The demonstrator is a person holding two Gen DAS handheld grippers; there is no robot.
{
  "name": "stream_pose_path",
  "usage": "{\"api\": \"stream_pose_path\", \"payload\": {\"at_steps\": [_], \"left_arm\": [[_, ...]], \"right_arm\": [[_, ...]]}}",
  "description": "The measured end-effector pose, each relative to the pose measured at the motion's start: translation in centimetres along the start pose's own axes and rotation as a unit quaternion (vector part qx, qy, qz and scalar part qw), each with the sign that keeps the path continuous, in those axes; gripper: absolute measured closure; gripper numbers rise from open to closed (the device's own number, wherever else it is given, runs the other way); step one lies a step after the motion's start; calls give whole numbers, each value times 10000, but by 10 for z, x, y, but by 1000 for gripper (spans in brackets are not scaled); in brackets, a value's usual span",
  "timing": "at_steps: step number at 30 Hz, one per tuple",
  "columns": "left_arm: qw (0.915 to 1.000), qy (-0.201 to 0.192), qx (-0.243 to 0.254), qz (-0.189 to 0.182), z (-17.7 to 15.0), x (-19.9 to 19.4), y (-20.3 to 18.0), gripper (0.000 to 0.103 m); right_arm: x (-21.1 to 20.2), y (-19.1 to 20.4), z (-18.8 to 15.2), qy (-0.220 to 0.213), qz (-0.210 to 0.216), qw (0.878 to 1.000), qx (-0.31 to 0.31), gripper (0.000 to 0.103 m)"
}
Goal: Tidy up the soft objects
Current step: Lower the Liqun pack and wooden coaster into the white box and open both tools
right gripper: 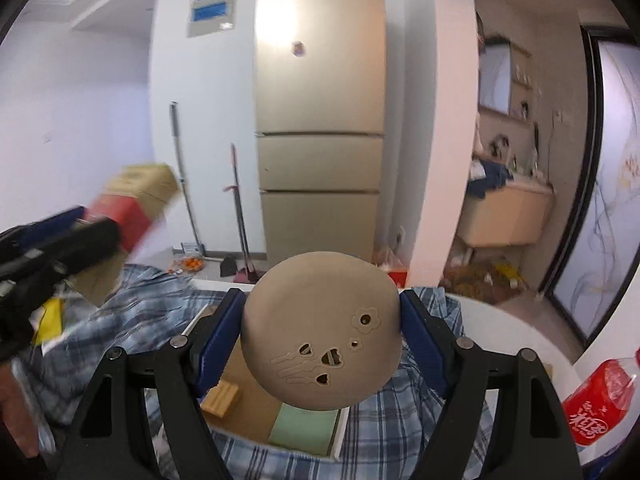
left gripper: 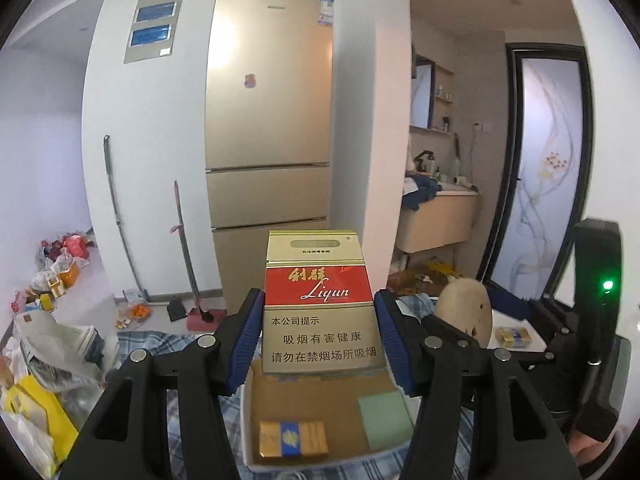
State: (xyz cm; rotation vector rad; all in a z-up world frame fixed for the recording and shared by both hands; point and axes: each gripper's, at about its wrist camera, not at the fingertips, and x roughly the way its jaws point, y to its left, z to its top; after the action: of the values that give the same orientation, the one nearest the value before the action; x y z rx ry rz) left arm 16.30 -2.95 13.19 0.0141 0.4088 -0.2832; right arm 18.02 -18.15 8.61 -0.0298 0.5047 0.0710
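Left gripper (left gripper: 320, 336) clamps an upright cigarette carton (left gripper: 319, 304) and right gripper (right gripper: 322, 344) clamps a beige round pad (right gripper: 322, 330), above an open box (left gripper: 312, 404).

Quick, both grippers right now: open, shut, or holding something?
Left gripper: shut on the red and gold cigarette carton.
Right gripper: shut on the round beige object with small cut-out holes.
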Motion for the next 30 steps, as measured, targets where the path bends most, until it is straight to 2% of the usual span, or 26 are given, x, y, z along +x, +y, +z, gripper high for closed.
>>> {"api": "stream_pose_path", "payload": {"at_steps": [4,9,15,20,24,28,29,30], "left_arm": [[9997,186,-29,122,-3,27,11,45],[9979,596,-150,202,-27,67,29,45],[9916,1278,-33,200,-59,114,36,45],[9820,1878,-132,124,-84,151,44,45],[9773,2102,-185,186,-97,166,48,44],[9791,2016,-248,126,-100,167,50,44],[9800,1970,-233,156,-100,165,50,39],[9811,1914,-222,195,-99,164,50,23]], "right_arm": [[32,-3,3,292,112,9994,161,27],[52,3,-25,492,231,9985,51,27],[79,7,-55,976,360,9946,28,27],[102,18,-76,1486,458,9878,-121,27],[117,22,-89,1790,430,9827,-214,27],[121,24,-95,1897,412,9807,-227,25],[122,23,-96,1899,423,9806,-236,23],[123,23,-96,1904,436,9804,-261,22]]}}
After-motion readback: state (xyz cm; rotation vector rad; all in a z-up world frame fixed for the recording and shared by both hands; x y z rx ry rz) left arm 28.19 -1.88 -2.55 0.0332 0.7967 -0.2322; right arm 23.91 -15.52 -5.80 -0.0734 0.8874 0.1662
